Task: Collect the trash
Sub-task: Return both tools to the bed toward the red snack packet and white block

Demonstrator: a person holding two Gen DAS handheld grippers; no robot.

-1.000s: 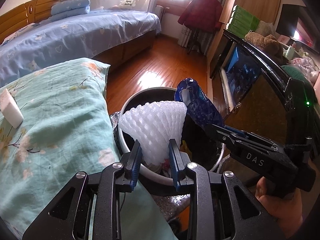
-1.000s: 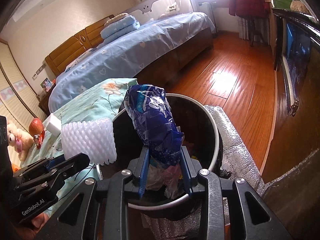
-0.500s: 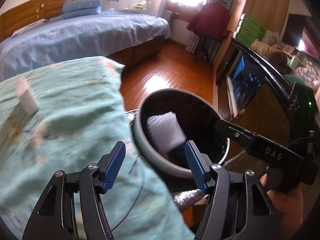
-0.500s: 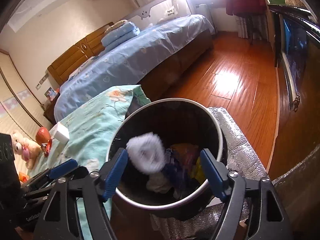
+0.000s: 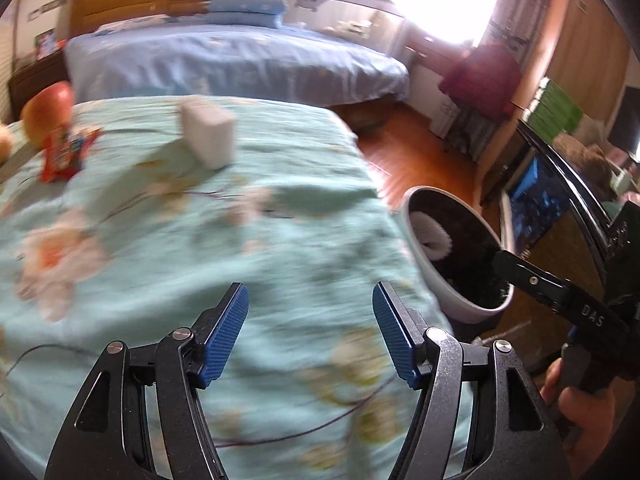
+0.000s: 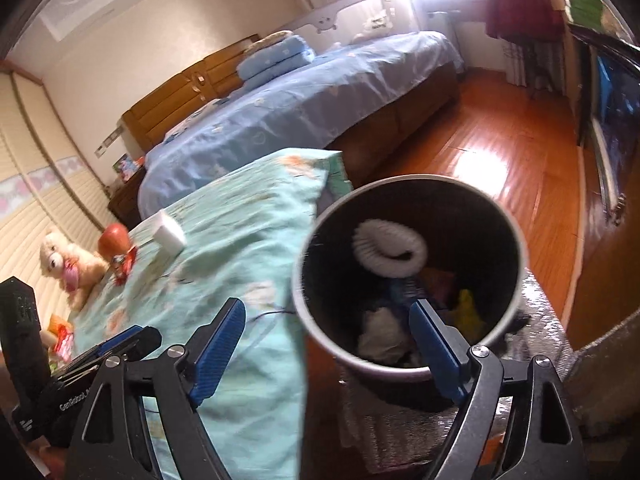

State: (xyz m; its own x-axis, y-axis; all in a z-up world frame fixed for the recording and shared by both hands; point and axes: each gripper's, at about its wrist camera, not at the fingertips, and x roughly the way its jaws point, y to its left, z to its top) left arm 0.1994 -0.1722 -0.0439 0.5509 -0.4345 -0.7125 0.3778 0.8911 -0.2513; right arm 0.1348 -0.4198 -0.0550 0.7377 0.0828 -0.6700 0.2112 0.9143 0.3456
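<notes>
**Trash remains on the cloth while both claws hang empty**

Trash is split between two places. Some already lies in the grey bin (image 6: 408, 280): a white foam net (image 6: 390, 252) on top, with crumpled paper and coloured wrappers under it, just ahead of the right claw (image 6: 328, 354). The rest sits on the bench under the teal floral cloth (image 5: 200, 240), far ahead and to the left of the left claw (image 5: 310, 334): a red snack wrapper (image 5: 64, 154) touching a red apple (image 5: 46, 114), and a white block (image 5: 208, 136) nearer the middle. Whether the block counts as trash cannot be told.

Both claws are spread wide and pinch nothing. The left one hovers over the cloth; the right one hovers over the near edge of the bin, with its left finger above the cloth.

The step in hand looks like a reach for the next piece, most likely the red wrapper. To do it well:

- Send the left claw, since it is the one over the cloth.
- Come at the wrapper from the side away from the apple, so the fruit is not nudged or pinched along with it.
- Lower until the fingers straddle a raised crease, not flat film; thin foil slips.
- Mind the thin dark cord (image 5: 340, 412) lying across the cloth just below the left claw, and avoid gathering soft fabric into the pinch.
- Keep the right claw clear of the bin mouth for the drop.
</notes>
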